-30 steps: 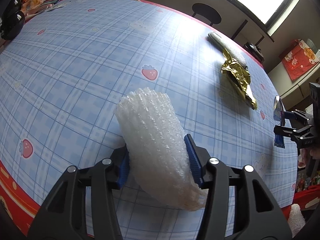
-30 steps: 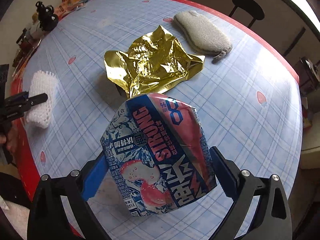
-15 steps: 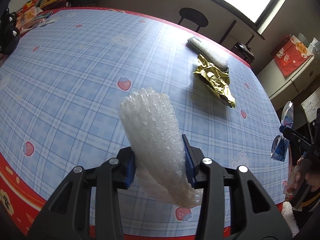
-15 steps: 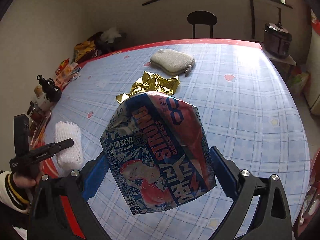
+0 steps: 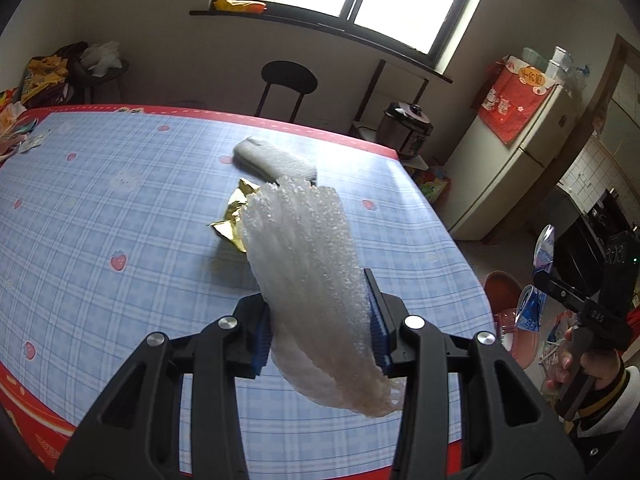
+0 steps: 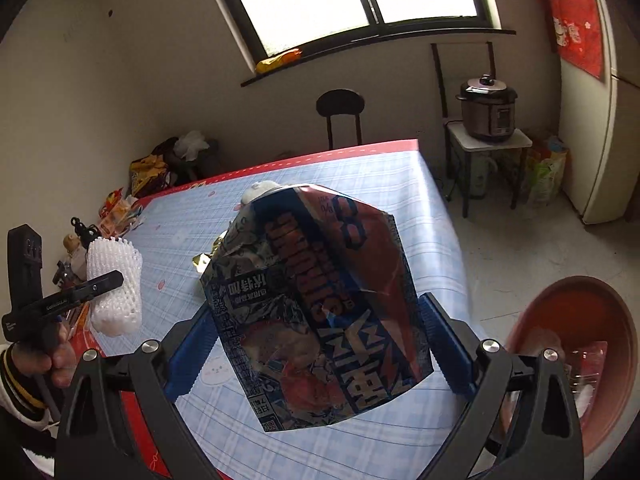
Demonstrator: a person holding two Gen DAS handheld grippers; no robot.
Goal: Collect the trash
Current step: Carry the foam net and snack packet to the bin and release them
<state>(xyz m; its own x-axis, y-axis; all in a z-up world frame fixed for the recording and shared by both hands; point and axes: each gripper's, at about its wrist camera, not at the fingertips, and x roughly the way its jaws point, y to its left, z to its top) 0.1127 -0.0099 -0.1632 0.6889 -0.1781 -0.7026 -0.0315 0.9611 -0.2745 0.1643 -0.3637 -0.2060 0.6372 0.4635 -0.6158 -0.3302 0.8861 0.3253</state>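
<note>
My left gripper (image 5: 318, 330) is shut on a white foam fruit net (image 5: 308, 280) and holds it high above the blue checked table (image 5: 120, 216). My right gripper (image 6: 316, 348) is shut on a crushed blue and red drink wrapper (image 6: 320, 288), lifted over the table's right edge. The foam net also shows in the right wrist view (image 6: 114, 284), and the wrapper in the left wrist view (image 5: 532, 308). A crumpled gold foil (image 5: 234, 220) lies on the table, partly hidden behind the net. A red round bin (image 6: 576, 344) stands on the floor at the right.
A grey sponge pad (image 5: 272, 158) lies beyond the foil. Snack packets (image 6: 120, 212) and small figures crowd the table's left edge. A black chair (image 5: 288, 84), a cooker on a stand (image 6: 488, 112) and a fridge (image 5: 516, 160) stand around the table.
Both grippers have risen and tilted up with their loads, away from the table surface. The right one has swung toward the red bin, which now shows.
</note>
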